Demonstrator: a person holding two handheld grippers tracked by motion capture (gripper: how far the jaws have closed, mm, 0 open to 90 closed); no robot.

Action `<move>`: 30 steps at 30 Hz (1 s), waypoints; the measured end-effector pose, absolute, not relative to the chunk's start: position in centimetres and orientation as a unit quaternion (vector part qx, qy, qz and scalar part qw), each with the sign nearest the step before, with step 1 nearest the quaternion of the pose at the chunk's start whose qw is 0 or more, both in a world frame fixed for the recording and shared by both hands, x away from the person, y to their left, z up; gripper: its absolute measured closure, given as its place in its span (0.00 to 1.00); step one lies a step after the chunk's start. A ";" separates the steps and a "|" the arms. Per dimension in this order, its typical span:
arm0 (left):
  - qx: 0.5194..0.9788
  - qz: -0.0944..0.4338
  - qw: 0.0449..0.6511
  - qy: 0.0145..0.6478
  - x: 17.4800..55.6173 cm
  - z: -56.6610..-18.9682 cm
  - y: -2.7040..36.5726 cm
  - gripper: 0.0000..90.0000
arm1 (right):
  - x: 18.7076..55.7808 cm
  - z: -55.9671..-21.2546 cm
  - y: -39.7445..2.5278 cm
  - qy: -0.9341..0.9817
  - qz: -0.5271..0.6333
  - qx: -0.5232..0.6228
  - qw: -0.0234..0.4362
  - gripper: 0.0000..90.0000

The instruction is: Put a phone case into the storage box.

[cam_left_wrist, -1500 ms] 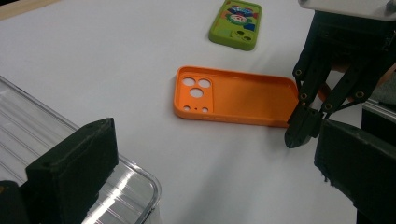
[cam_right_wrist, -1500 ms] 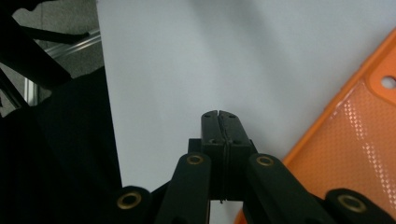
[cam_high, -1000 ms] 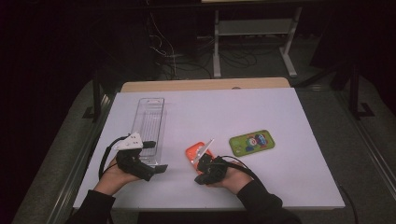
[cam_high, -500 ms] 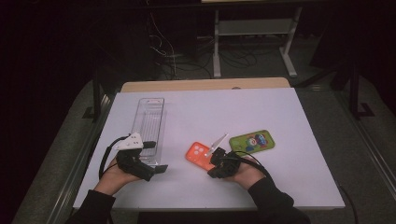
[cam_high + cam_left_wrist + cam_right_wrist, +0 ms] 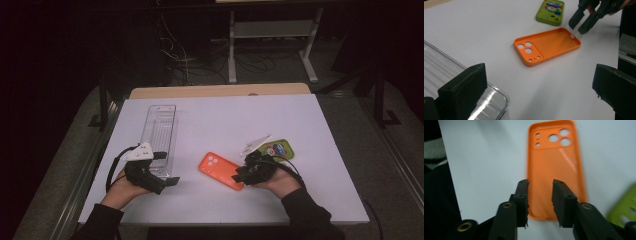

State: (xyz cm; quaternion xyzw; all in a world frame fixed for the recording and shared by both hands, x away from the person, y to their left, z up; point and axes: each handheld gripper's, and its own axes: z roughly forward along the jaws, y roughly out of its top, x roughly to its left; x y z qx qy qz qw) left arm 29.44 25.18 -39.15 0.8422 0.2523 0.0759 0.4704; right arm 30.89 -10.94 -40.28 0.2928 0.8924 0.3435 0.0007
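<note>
The orange case lies hollow side up on the table, at 9 o'clock from the right claw, whose jaws stand apart, unclenched, gripping nothing. It looks light, flexible and thin-walled; a rim edge seems the best hold.

Items on the white table, by kind. Phone cases: two, namely one orange phone case lying open side up near the middle, and one green phone case with a printed picture to its right. Clear plastic trays: one, the long ribbed tray at the left. Grippers: two, the left gripper at the near left and the right gripper at the near right.
</note>
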 end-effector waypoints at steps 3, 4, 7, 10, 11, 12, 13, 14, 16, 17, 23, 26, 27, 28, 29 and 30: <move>0.844 0.079 0.468 0.249 29.5 -39.2 25.2 0.00 | 30.8 -39.9 -12.6 0.879 0.360 0.313 0.008 0.53; 0.846 0.079 0.465 0.248 29.5 -39.2 25.2 0.00 | 30.6 -39.8 -13.7 0.872 0.367 0.323 0.023 0.43; 0.844 0.077 0.468 0.252 29.5 -39.2 25.2 0.00 | 30.5 -39.9 -14.7 0.865 0.376 0.330 0.032 0.35; 0.844 0.076 0.467 0.252 29.5 -39.2 25.1 0.00 | 29.9 -40.2 -16.3 0.853 0.383 0.348 0.062 0.18; 0.843 0.076 0.468 0.254 29.4 -39.2 25.1 0.00 | 29.9 -40.2 -16.3 0.853 0.383 0.348 0.062 0.18; 0.843 0.076 0.469 0.254 29.4 -39.2 25.1 0.00 | 29.7 -40.3 -16.6 0.852 0.383 0.350 0.065 0.15; 0.842 0.074 0.469 0.256 29.4 -39.3 25.1 0.00 | 29.5 -40.5 -16.9 0.852 0.385 0.348 0.071 0.13; 0.842 0.075 0.470 0.255 29.4 -39.3 25.1 0.00 | 29.3 -40.6 -17.4 0.848 0.392 0.348 0.083 0.10; 0.842 0.075 0.470 0.255 29.4 -39.3 25.1 0.00 | 29.0 -40.8 -17.9 0.844 0.395 0.352 0.087 0.00; 0.842 0.075 0.469 0.255 29.4 -39.3 25.1 0.00 | 28.9 -40.9 -18.2 0.843 0.397 0.351 0.089 0.00; 0.842 0.077 0.471 0.251 29.4 -39.2 25.2 0.00 | 28.1 -41.3 -20.0 0.832 0.407 0.364 0.094 0.00; 0.841 0.076 0.471 0.254 29.3 -39.3 25.2 0.00 | 28.1 -41.6 -20.2 0.833 0.410 0.361 0.094 0.00; 0.841 0.075 0.472 0.255 29.3 -39.2 25.2 0.00 | 28.1 -41.7 -20.1 0.833 0.410 0.361 0.093 0.00; 0.841 0.075 0.472 0.255 29.3 -39.2 25.2 0.00 | 28.2 -41.7 -20.1 0.833 0.410 0.359 0.093 0.00; 0.841 0.074 0.472 0.255 29.3 -39.2 25.2 0.00 | 28.2 -41.7 -20.0 0.834 0.409 0.359 0.093 0.00; 0.841 0.074 0.471 0.255 29.3 -39.3 25.2 0.00 | 28.2 -41.7 -20.0 0.834 0.409 0.358 0.094 0.00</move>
